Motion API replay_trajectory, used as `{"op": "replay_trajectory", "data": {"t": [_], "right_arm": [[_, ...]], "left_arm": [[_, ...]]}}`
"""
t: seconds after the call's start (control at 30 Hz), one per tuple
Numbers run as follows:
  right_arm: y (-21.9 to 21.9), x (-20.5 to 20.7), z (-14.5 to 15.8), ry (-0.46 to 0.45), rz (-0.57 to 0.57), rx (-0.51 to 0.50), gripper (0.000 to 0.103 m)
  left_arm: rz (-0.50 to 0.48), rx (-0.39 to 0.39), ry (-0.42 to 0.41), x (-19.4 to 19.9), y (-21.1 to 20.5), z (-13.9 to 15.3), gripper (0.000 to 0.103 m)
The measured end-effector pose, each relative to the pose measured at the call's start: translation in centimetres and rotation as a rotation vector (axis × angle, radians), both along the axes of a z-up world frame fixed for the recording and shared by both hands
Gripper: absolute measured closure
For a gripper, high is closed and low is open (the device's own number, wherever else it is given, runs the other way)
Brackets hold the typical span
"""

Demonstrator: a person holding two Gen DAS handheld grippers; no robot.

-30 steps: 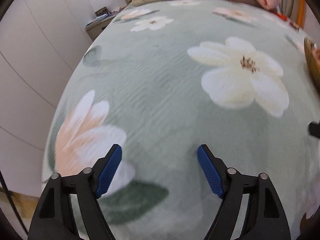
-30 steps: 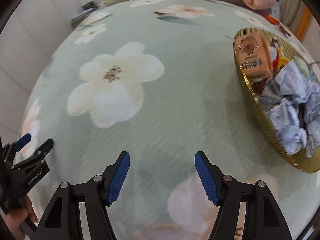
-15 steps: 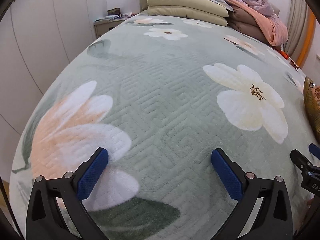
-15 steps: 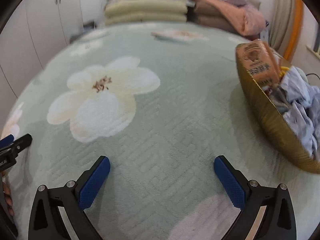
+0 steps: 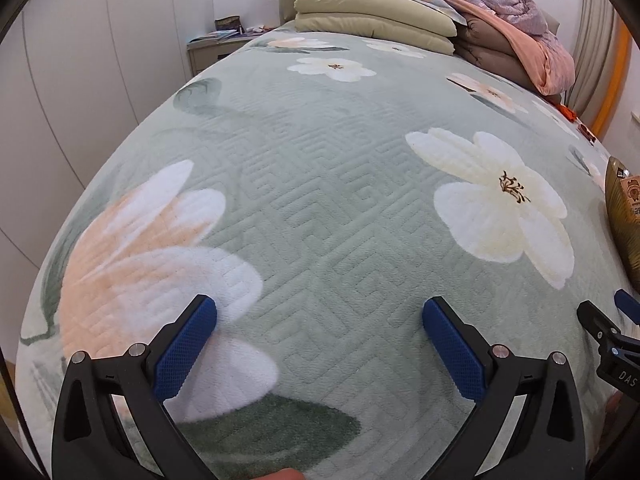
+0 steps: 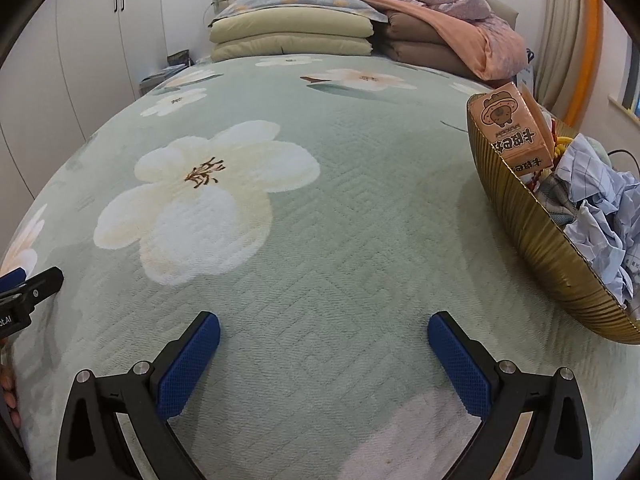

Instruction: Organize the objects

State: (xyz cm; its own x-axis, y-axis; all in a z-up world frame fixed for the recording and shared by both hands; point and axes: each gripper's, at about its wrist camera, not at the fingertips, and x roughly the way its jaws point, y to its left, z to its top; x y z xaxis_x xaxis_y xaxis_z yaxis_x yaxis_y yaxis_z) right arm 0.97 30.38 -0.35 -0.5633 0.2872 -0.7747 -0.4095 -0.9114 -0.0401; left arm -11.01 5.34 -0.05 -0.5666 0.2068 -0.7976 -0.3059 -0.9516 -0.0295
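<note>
A gold ribbed bowl [image 6: 532, 236] sits on the green flowered bedspread [image 6: 320, 208] at the right. It holds an orange cartoon box [image 6: 510, 132], crumpled blue checked cloth [image 6: 596, 216] and other small items. Its edge also shows in the left wrist view [image 5: 624, 232]. My right gripper [image 6: 324, 354] is open and empty, low over the bedspread, left of the bowl. My left gripper [image 5: 320, 338] is open and empty over the bedspread near a peach flower. Each gripper's tip shows in the other's view, the right gripper [image 5: 608, 332] and the left gripper [image 6: 28, 292].
Stacked pillows [image 6: 292, 36] and folded quilts [image 6: 444, 28] lie at the head of the bed. White wardrobes [image 5: 80, 80] and a bedside table [image 5: 216, 48] stand to the left. A curtain and window are at the right.
Both grippers opened wider and tilted up from looking down at the bedspread to looking along the bed. The bowl now shows more from the side.
</note>
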Motion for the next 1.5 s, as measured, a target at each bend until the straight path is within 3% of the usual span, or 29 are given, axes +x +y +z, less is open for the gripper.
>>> {"op": "replay_trajectory", "data": {"t": [0.27,1.5], "right_arm": [[-0.54,-0.56,-0.35,-0.001,-0.01,0.039,0.0],[0.07,-0.43,-0.43,0.025,-0.006,0.004,0.0]], "left_arm": [[0.001,-0.008,0.009,0.27,-0.03,0.03,0.0],[0.0,-0.01,0.008,-0.03,0.03,0.03,0.0]]}}
